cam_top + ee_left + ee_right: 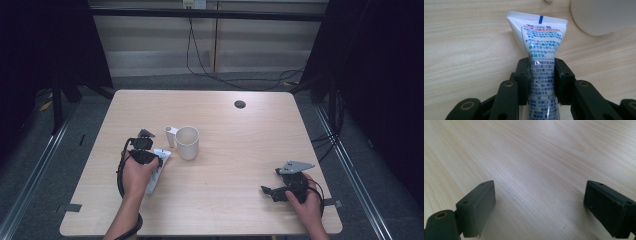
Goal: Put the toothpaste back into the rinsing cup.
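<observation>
A white toothpaste tube (540, 45) with blue print lies on the wooden table (225, 125), its flat crimped end pointing toward a cream mug (187, 142). My left gripper (541, 75) is shut on the tube's middle, both black jaws pressing its sides. In the high view the tube (161, 159) sticks out from under the left hand, just left of the mug. The mug's handle faces left. My right gripper (267, 191) rests low over the table near the front right, and in the right gripper view its jaws stand wide open (539, 205) over bare wood.
A round dark cable hole (240, 104) sits near the table's far edge. Black cables (200, 60) run across the floor behind the table. Dark curtains stand on both sides.
</observation>
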A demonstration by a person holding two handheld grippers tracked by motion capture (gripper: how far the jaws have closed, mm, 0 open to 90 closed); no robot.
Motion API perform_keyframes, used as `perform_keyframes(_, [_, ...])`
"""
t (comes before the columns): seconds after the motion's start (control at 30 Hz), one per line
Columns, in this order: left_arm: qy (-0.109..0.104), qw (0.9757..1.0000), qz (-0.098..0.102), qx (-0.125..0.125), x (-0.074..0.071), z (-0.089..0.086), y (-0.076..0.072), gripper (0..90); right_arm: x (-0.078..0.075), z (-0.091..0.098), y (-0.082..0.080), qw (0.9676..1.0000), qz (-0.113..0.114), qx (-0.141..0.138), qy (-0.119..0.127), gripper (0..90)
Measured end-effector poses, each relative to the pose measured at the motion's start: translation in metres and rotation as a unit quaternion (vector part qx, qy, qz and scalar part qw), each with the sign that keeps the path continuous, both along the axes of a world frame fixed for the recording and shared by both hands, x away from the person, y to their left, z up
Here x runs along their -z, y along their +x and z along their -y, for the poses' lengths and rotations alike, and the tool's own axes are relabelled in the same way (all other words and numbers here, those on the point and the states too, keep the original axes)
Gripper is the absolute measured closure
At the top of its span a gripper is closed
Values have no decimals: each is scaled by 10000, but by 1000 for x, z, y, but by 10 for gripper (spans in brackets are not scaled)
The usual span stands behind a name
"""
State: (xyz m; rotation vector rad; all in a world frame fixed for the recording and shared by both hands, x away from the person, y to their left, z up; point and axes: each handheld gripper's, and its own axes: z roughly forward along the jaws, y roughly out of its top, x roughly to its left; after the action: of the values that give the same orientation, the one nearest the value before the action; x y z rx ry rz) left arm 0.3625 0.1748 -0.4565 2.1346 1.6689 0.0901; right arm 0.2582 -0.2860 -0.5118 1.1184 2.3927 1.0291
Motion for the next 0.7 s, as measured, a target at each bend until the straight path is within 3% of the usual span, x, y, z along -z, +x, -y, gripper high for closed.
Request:
perform_keyframes(0.13, [-231, 9996, 156, 22, -7, -6, -3, 693, 0, 0, 0, 10000, -1, 0, 0, 102])
perform_keyframes(0.23, [-431, 9984, 367, -18, -16, -13, -6, 695, 0, 0, 0, 10000, 0, 0, 1, 102])
perform_keyframes(0.4, [-654, 9964, 535, -6, -24, -17, -11, 693, 0, 0, 0, 10000, 1, -2, 1, 102])
perform_keyframes(0.7, [-826, 9930, 845, 61, -35, -23, -14, 688, 0, 0, 0, 10000, 0, -7, 2, 102])
